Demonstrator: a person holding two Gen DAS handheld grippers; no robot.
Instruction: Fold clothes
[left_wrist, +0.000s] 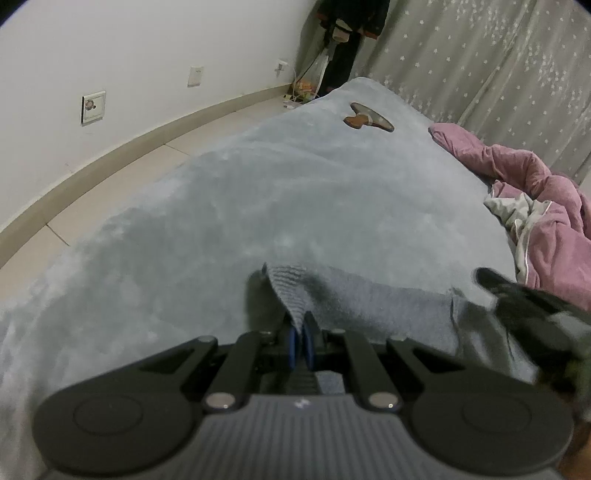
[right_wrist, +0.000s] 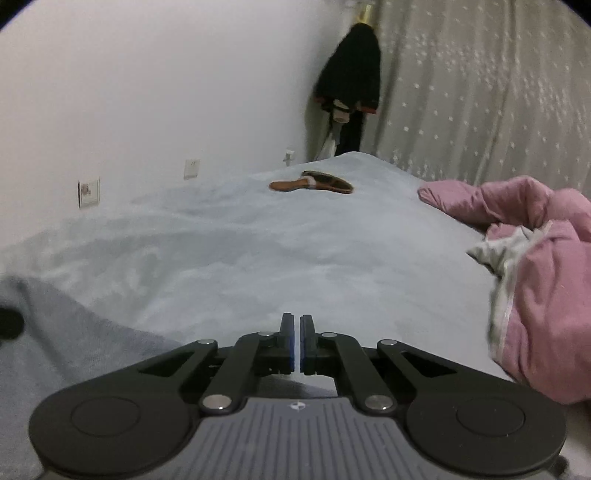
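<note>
A blue-grey knit garment (left_wrist: 373, 306) lies on the bed, its ribbed edge raised at the near middle. My left gripper (left_wrist: 298, 320) is shut on that ribbed edge, and the cloth rises from between the blue pads. In the right wrist view the same garment (right_wrist: 55, 332) shows at the lower left. My right gripper (right_wrist: 297, 320) is shut over the blanket with nothing visible between its pads. In the left wrist view it appears as a blurred black shape (left_wrist: 487, 277) beside the garment's right corner.
A pale grey plush blanket (left_wrist: 258, 192) covers the bed. A heap of pink clothes (right_wrist: 539, 266) with a pale grey piece (right_wrist: 498, 254) lies at the right. A brown flat object (right_wrist: 312, 182) rests near the far end. Beyond are a white wall, floor tiles and a starred curtain.
</note>
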